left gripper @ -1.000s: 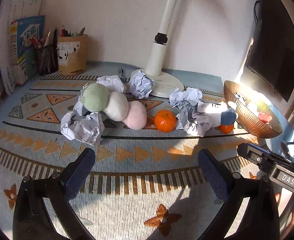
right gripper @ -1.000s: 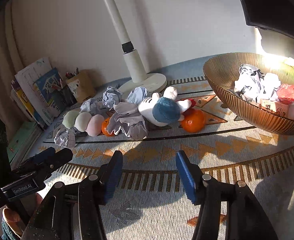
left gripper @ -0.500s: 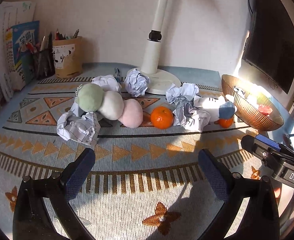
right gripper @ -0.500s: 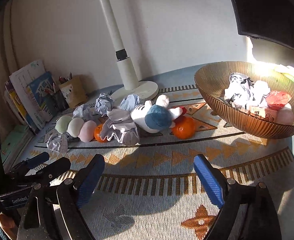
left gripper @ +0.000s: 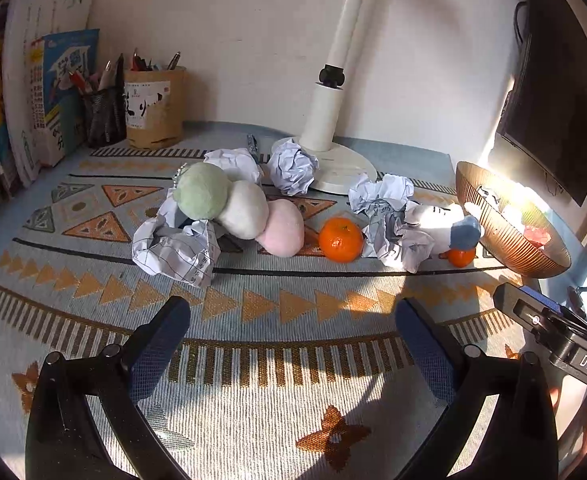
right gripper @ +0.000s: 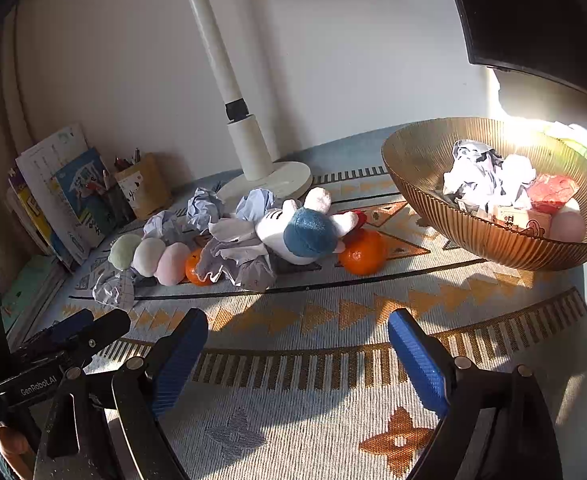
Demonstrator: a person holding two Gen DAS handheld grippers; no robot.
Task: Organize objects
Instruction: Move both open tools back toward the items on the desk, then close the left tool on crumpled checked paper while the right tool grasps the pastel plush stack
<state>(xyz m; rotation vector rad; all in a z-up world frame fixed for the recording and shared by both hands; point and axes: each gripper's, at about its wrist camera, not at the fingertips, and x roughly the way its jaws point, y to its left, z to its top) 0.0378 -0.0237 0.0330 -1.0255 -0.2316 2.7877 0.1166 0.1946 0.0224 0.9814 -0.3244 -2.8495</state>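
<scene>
Left wrist view: left gripper spread, empty, above a patterned mat; crumpled papers, an orange beside the lamp base.

Right wrist view: right gripper, just opened wide, empty; ribbed bowl at right, holding paper.

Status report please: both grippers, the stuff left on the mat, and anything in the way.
Left gripper open, empty. Right gripper just opened, empty. Paper balls, plush toys, oranges outside the bowl. Nothing blocking.
</scene>
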